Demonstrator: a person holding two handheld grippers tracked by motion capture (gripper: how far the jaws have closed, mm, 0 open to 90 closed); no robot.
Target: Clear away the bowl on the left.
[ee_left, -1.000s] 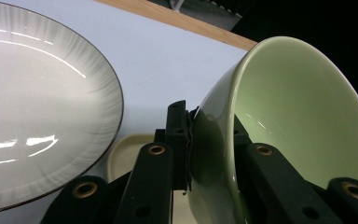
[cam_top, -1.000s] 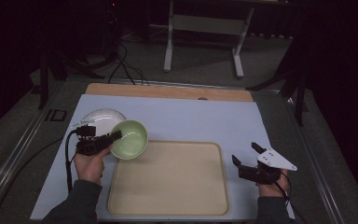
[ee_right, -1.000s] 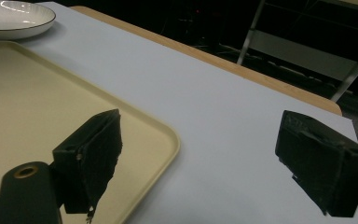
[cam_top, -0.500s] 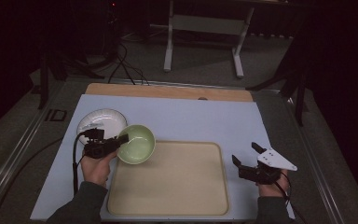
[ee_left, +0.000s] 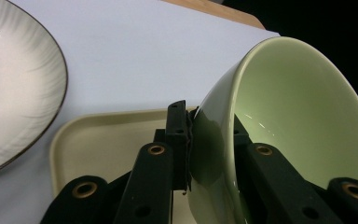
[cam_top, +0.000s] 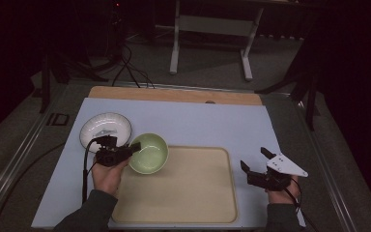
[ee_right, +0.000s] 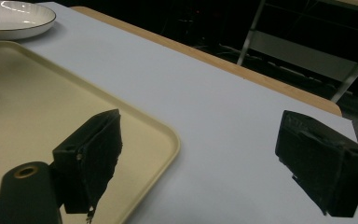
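A pale green bowl [cam_top: 149, 152] hangs over the near-left corner of the cream tray [cam_top: 193, 193], and my left gripper [cam_top: 134, 147] is shut on its left rim. In the left gripper view the two black jaws clamp the bowl's wall [ee_left: 214, 135], one inside and one outside, with the tray [ee_left: 107, 135] underneath. My right gripper [cam_top: 254, 160] rests at the tray's right edge, open and holding nothing; its own view shows wide-apart jaws over the white mat [ee_right: 223, 121] and the tray's corner [ee_right: 163, 135].
A white plate [cam_top: 105, 129] with a dark rim sits on the mat at the far left, just behind my left hand; it also appears as the plate [ee_left: 14, 84] and plate [ee_right: 21, 16]. A wooden strip [cam_top: 174, 94] borders the table's far edge.
My left gripper has carried the green bowl rightward from beside the white plate to over the tray's corner. The right gripper has stayed put.
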